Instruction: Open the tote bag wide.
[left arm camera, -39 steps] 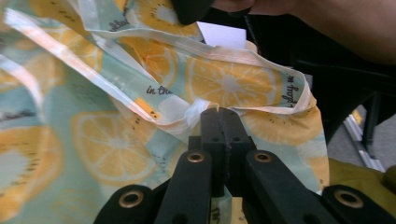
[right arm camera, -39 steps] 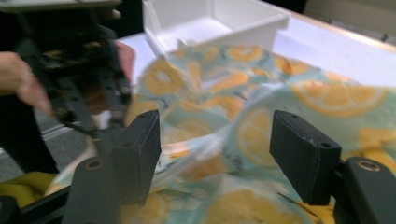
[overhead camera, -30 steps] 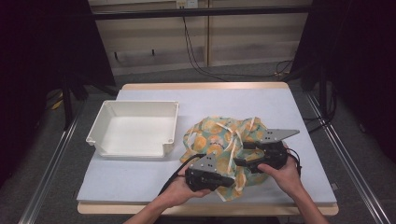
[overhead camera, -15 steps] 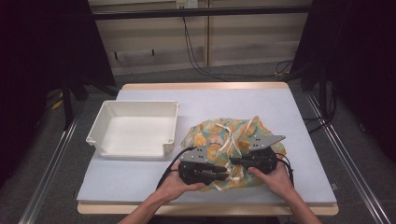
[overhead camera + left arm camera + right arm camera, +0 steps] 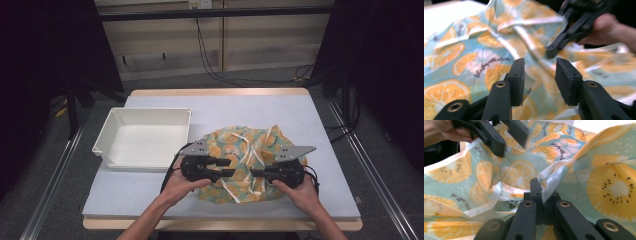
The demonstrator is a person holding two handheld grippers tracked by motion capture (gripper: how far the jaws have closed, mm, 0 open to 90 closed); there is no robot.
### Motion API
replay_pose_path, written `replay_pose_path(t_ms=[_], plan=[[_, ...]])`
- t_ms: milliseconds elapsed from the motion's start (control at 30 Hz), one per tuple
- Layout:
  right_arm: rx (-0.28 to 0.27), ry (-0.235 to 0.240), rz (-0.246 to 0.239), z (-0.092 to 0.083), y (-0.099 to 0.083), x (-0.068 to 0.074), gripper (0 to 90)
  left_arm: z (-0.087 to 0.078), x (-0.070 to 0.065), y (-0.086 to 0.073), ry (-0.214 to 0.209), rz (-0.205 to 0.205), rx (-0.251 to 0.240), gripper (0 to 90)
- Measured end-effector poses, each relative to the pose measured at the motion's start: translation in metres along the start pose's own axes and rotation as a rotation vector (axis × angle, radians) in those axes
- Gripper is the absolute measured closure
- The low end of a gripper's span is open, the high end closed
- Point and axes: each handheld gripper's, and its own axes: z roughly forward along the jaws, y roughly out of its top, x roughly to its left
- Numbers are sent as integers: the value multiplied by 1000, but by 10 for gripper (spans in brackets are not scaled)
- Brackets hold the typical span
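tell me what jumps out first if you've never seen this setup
The orange-slice print cloth, bunched up on the near right of the table, grabs the eye. Two black claws meet over it: the right claw pinches a pale hem, the left claw stands open. An empty white tray sits left.

A white tray (image 5: pixel 145 137) sits empty on the left part of the grey-topped table (image 5: pixel 220 105). Beyond the table's far edge, black cables (image 5: pixel 210 50) hang down a pale panelled wall (image 5: pixel 165 50). Dark curtains (image 5: pixel 45 50) flank the table.
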Motion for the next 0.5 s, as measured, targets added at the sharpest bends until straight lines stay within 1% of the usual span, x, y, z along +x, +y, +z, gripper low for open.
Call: replay_pose_path(t_ms=[33,67,100,133,167,200,233,267,300,367,400,500], plan=[[-2,-4,-3,-1,0,0,898,3,1,-1,1,-1,20,542],[-2,-4,-3,-1,0,0,898,7,1,-1,6,0,35,542],[-5,-5,-3,-1,0,0,898,10,1,-2,-12,-1,45,535],[-6,-1,0,-2,0,0,898,13,0,-2,-3,6,65,516],[-11,0,1,-3,1,0,899,18,-2,-3,1,16,91,534],[-13,-1,0,-3,1,0,899,18,-2,-3,1,16,91,550],[-16,0,0,-4,1,0,899,23,-3,-4,19,27,117,592],[-16,1,0,-4,1,0,898,25,-3,-4,22,38,126,660],[-15,3,2,-4,1,1,899,26,-2,-4,30,37,132,723],[-17,5,8,-6,0,1,899,25,1,-4,24,29,135,852],[-16,6,10,-7,-1,1,899,24,1,-3,27,36,131,884],[-13,3,16,-12,-3,3,899,20,2,1,23,38,119,899]])
